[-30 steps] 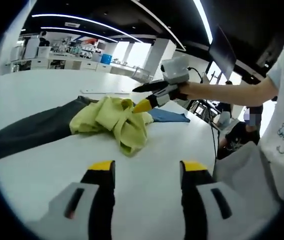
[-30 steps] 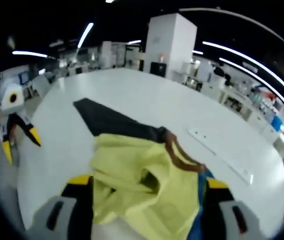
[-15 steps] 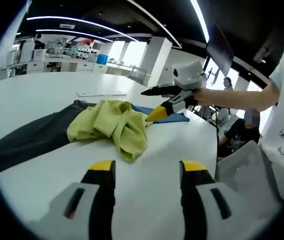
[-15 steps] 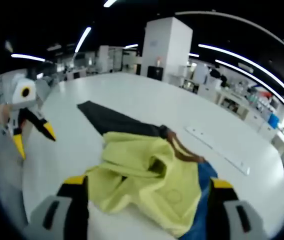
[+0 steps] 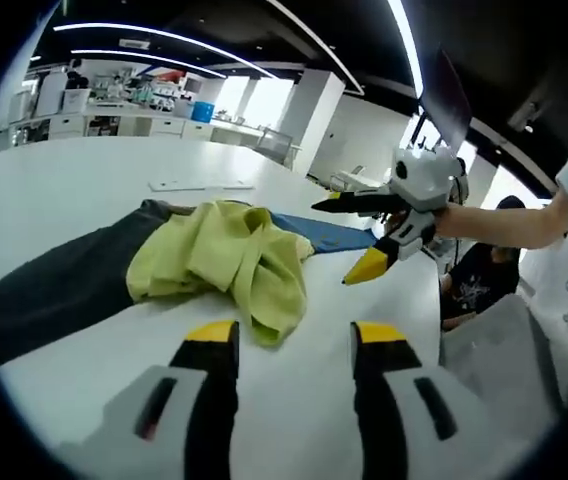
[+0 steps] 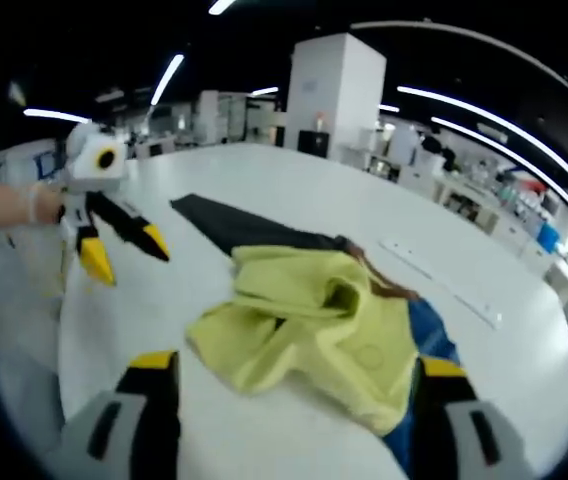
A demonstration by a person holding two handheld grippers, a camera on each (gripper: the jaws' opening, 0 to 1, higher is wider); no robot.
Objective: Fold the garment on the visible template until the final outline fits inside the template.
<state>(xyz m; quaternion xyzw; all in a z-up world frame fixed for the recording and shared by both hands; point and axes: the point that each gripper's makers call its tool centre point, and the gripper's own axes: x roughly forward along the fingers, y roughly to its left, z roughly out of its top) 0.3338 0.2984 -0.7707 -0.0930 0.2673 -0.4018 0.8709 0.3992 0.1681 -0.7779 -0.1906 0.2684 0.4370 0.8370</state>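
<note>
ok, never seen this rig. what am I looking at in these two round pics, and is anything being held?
No robot here: a person holds a two-jaw gripper in each hand, and a fisheye camera rides on each one, looking out along its jaws.

In the left gripper view, the left gripper rises from the bottom with its yellow-tipped jaws apart, nothing between them. The right gripper comes in from the right, held by the person's hand, jaws also spread.

In the right gripper view it is the reverse: the right gripper is at the bottom and the left gripper comes in from the left.

On the white table lies a crumpled yellow-green garment, resting on a dark cloth and a blue cloth.

Nothing is held; both grippers are open and clear of the garment.
</note>
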